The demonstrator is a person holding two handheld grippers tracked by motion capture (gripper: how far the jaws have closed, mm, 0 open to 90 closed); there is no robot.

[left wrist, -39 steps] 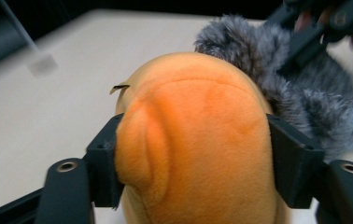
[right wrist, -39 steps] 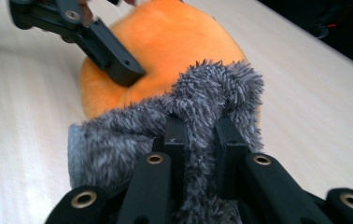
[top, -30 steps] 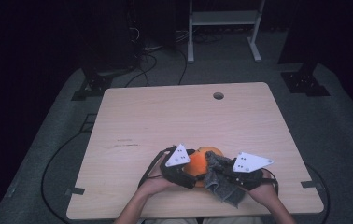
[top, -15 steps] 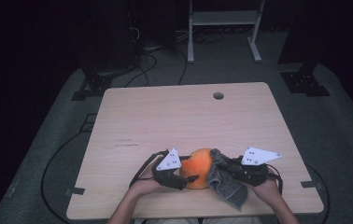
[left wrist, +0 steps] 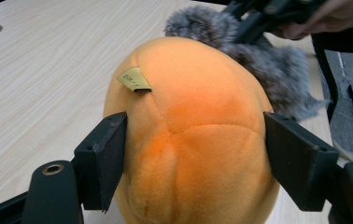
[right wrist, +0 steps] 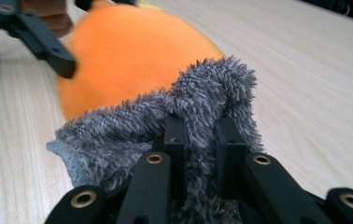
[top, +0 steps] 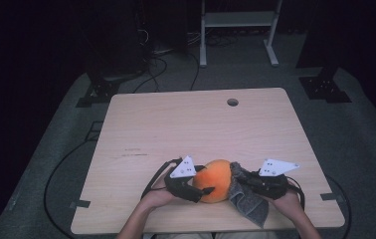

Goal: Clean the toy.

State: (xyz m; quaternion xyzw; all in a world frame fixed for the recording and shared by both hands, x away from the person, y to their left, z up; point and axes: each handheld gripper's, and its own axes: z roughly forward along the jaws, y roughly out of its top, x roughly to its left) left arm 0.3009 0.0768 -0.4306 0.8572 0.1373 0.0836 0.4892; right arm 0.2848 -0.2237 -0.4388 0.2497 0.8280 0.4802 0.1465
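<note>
Resting near the front edge of the worktop (top: 186, 124), the orange plush toy (top: 217, 180) sits between left tool (top: 203, 191) and right tool (top: 235, 172). Left gripper view: jaws bracket the toy's sides, touching it. Right gripper view: jaws clenched on grey fluffy cloth (right wrist: 198, 100), which lies against the toy.

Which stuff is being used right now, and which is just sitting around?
Being used:
- orange plush toy, squeezed by the left hand-held gripper
- grey fluffy cloth, pinched by the right hand-held gripper and pressed against the toy

Just sitting around:
- white metal stand on the floor behind the table
- cables on the floor
</note>
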